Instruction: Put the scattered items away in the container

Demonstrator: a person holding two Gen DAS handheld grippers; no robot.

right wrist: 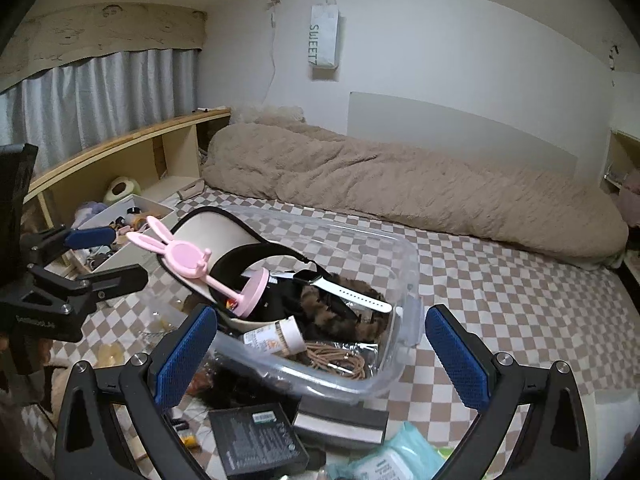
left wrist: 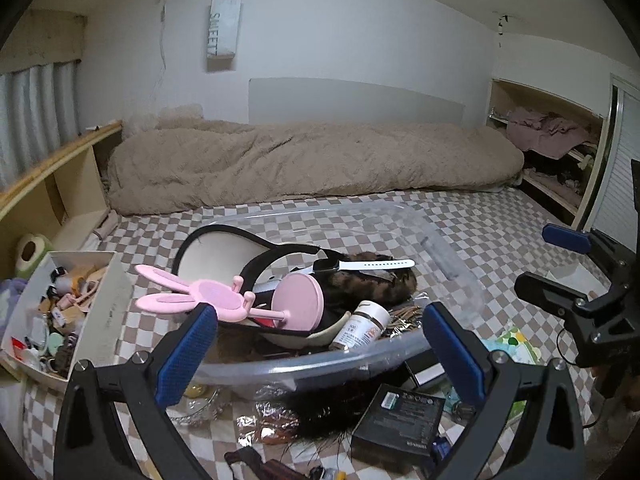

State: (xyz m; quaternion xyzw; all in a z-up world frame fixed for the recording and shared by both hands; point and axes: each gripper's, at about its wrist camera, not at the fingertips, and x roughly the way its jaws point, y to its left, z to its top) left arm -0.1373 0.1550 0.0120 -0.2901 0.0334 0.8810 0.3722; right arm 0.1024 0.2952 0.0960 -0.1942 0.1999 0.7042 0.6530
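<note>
Both the left gripper (left wrist: 320,344) and right gripper (right wrist: 320,344) gape apart, empty; the pink bunny stand (left wrist: 208,300) overhangs the clear container (left wrist: 400,350) and could topple out.

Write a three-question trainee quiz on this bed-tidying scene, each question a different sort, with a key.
1. True or false: the white-strapped watch lies inside the clear container.
2. What lies nearest the container's near rim, outside it? A) the black box B) the beige blanket C) the hanging bag
3. Fill in: the left gripper has its jaws ____.

Key: 1 true. 2 A. 3 open, nothing between them.
</note>
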